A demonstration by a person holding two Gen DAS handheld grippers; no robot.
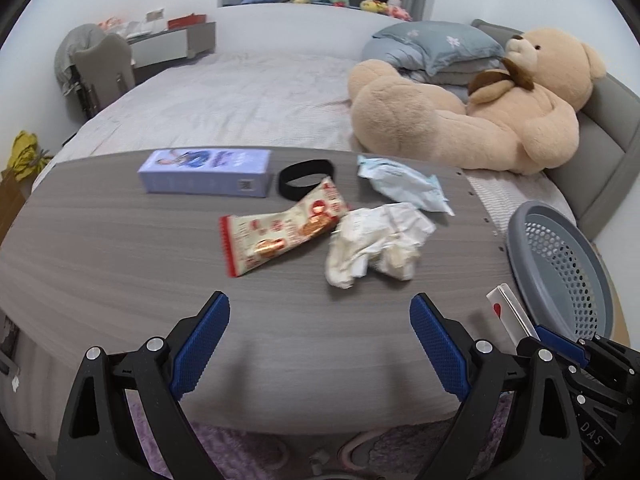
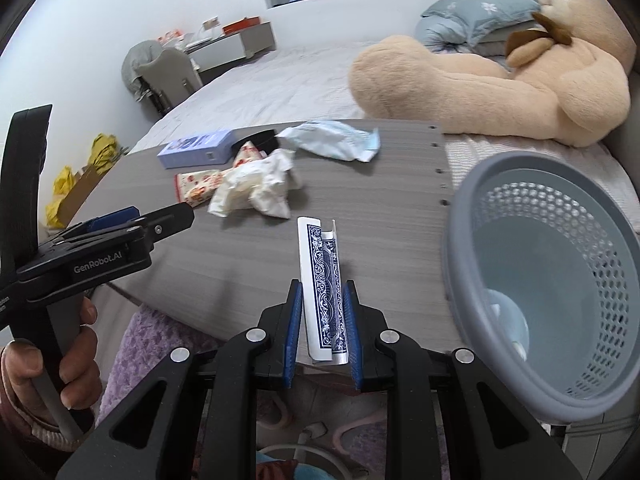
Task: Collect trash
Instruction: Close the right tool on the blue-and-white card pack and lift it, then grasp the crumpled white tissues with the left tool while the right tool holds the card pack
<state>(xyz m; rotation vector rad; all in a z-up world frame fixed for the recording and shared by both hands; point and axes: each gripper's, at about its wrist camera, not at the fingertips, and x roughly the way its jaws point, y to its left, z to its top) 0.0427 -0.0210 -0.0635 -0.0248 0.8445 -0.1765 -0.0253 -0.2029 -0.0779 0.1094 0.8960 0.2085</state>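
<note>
My right gripper is shut on a blue-backed playing card box, held above the table's near edge, left of the grey perforated basket. My left gripper is open and empty over the wooden table, short of the trash. A red-and-cream snack wrapper, crumpled white paper and a pale blue wipes packet lie mid-table. The card box and basket show at the right in the left wrist view. The left gripper shows at the left in the right wrist view.
A lilac box and a black band sit at the table's far side. Behind is a bed with a large teddy bear and pillows. A purple rug lies below the table's near edge.
</note>
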